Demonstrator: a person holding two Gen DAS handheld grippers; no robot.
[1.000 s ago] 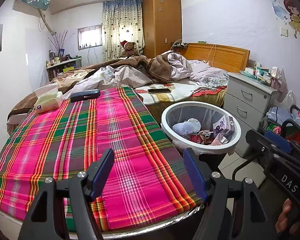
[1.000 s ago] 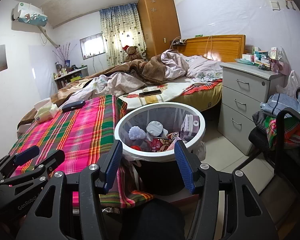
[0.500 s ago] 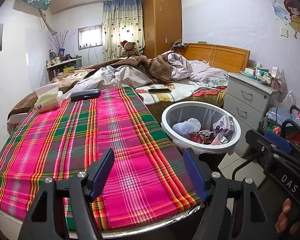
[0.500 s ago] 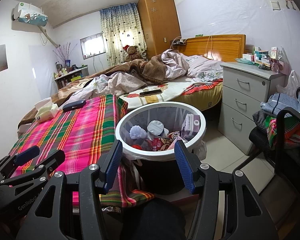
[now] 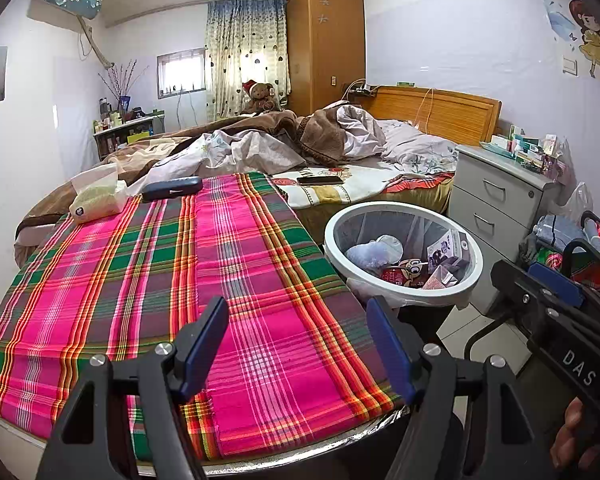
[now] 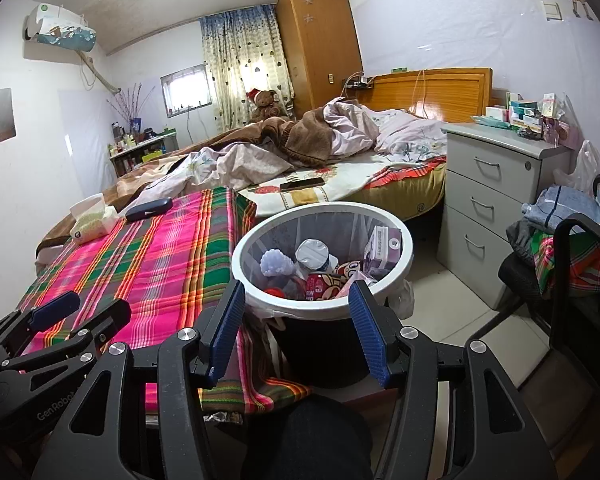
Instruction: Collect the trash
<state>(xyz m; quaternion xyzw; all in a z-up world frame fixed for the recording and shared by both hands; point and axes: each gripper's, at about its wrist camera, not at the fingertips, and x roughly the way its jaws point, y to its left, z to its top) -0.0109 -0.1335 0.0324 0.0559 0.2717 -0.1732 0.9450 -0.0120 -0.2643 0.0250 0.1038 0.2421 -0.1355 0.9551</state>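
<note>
- Trash heaped in white-rimmed bin (image 6: pixel 404 258) beside table's right edge; lower pieces hidden
- Left gripper (image 5: pixel 296 344) jaws apart, empty, over plaid tablecloth (image 5: pixel 140 272)
- Right gripper (image 6: pixel 296 328) jaws apart, empty, before bin
- Unmade bed (image 5: pixel 340 148) behind

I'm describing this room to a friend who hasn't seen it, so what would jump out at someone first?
The bright pink and green plaid cloth spread over the round table fills the foreground. Just right of it stands a white-rimmed trash bin, already holding a bottle, a red can and small boxes. Behind both lies an unmade bed heaped with brown and pale blankets, a phone resting near its edge.
</note>
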